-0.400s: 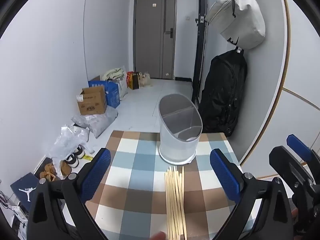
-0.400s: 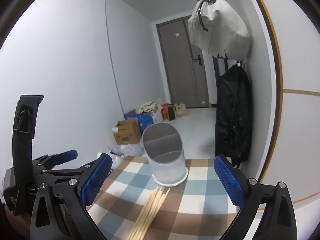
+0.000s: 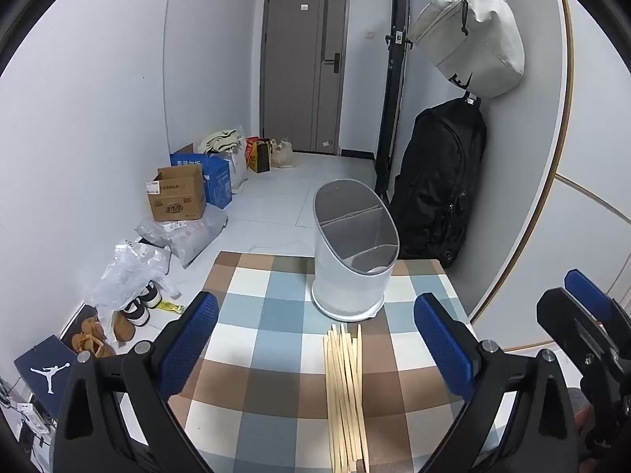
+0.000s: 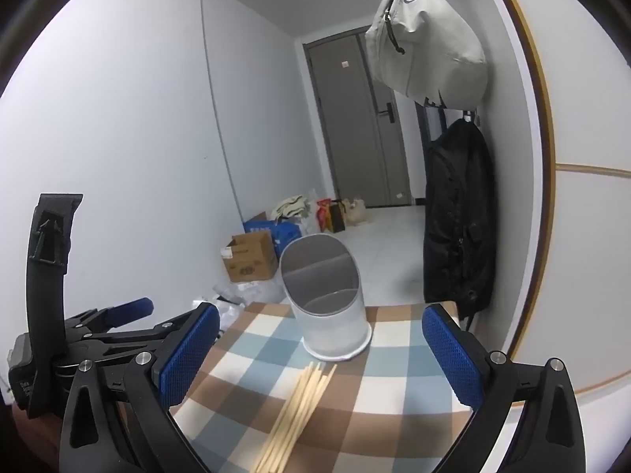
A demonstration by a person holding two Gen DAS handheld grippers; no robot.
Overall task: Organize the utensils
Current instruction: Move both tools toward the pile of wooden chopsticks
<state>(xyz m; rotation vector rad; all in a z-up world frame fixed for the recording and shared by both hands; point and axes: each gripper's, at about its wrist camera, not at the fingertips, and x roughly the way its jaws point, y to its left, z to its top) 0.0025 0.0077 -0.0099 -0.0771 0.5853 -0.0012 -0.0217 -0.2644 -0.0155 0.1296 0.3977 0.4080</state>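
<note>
My left tongs (image 3: 315, 349) and right tongs (image 4: 321, 351) both stand spread wide above the checked tabletop (image 3: 272, 358), pinching nothing. The bundle of wooden chopsticks (image 3: 346, 390) lies flat on the cloth, just in front of the white divided utensil holder (image 3: 353, 252), which stands upright.

The left gripper (image 3: 315, 347) tilts downward with its blue-padded jaws spread wide and nothing between them, while the right gripper (image 4: 321, 354), just beside it on its right, is likewise spread wide and empty, both held side by side.
</note>
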